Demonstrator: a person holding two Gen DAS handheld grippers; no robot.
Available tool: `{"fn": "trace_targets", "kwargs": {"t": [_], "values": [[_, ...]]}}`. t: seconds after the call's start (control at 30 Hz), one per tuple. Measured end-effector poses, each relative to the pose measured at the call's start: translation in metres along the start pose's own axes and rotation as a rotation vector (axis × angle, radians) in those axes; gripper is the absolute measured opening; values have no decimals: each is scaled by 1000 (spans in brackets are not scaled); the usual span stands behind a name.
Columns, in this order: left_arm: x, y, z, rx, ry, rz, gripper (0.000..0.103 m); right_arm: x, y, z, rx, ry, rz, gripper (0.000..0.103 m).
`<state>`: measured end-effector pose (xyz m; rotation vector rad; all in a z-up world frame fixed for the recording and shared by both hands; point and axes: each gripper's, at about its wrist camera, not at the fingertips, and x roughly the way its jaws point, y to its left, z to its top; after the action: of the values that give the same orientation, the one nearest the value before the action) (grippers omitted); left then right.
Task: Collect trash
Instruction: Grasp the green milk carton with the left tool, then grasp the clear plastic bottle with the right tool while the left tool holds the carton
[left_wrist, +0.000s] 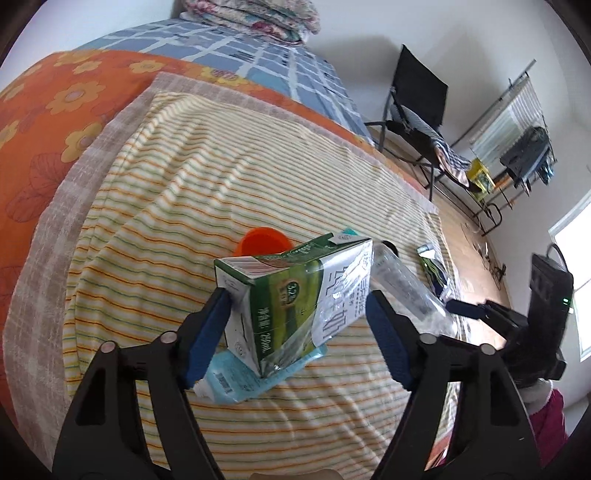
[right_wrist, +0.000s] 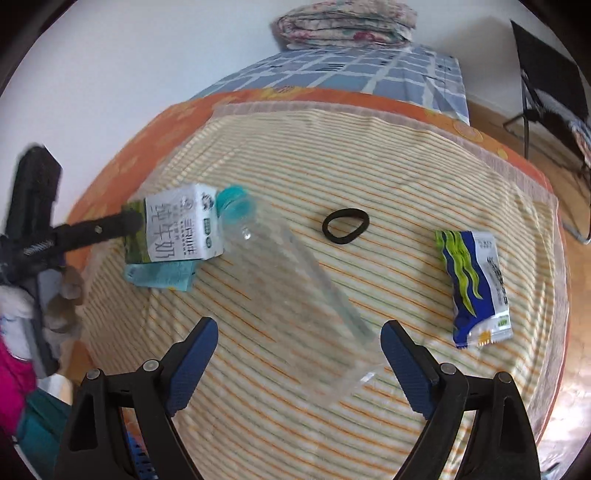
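Observation:
A green and white milk carton (left_wrist: 295, 295) lies on the striped blanket (left_wrist: 221, 166), on top of a light blue packet (left_wrist: 236, 380). My left gripper (left_wrist: 295, 325) is open, its blue pads on either side of the carton; only the left pad looks close to touching. The carton (right_wrist: 177, 225) also shows in the right wrist view. A clear plastic bottle (right_wrist: 295, 295) with a teal cap lies beside it. My right gripper (right_wrist: 299, 369) is open around the bottle's base. A blue and green snack wrapper (right_wrist: 476, 284) lies to the right.
An orange cup (left_wrist: 264, 240) sits behind the carton. A black hair band (right_wrist: 345, 225) lies on the blanket. The bed carries an orange floral sheet (left_wrist: 55, 110), a blue checked cover and a folded quilt (right_wrist: 343, 22). A black folding chair (left_wrist: 417, 99) stands on the wooden floor.

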<state>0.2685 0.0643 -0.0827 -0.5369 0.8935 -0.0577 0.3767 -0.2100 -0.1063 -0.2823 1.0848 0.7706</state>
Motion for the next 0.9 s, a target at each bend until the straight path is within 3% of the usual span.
{"fn": "trace_targets", "kwargs": {"t": [0.1, 0.23, 0.3, 0.47, 0.57, 0.63, 0.7, 0.9], "values": [[-5, -10, -4, 52, -2, 1, 62, 8, 7, 1, -26, 4, -48, 92], [-9, -24, -16, 126, 18, -3, 60, 16, 2, -2, 3, 26, -77, 87], [-10, -30, -22, 150, 30, -3, 60, 20, 1, -6, 20, 56, -93, 68], [-15, -48, -35, 298, -2, 101, 60, 20, -3, -16, 106, 113, 12, 59], [-12, -48, -37, 347, -11, 153, 70, 16, 4, -17, 84, 117, 37, 59], [-9, -44, -36, 347, -20, 169, 71, 12, 8, -16, 75, 102, 45, 62], [-5, -37, -30, 321, -18, 174, 75, 8, 10, -14, 74, 83, 45, 74], [7, -13, -8, 190, -15, 91, 77, 10, 8, -6, 109, 58, 53, 77]]}}
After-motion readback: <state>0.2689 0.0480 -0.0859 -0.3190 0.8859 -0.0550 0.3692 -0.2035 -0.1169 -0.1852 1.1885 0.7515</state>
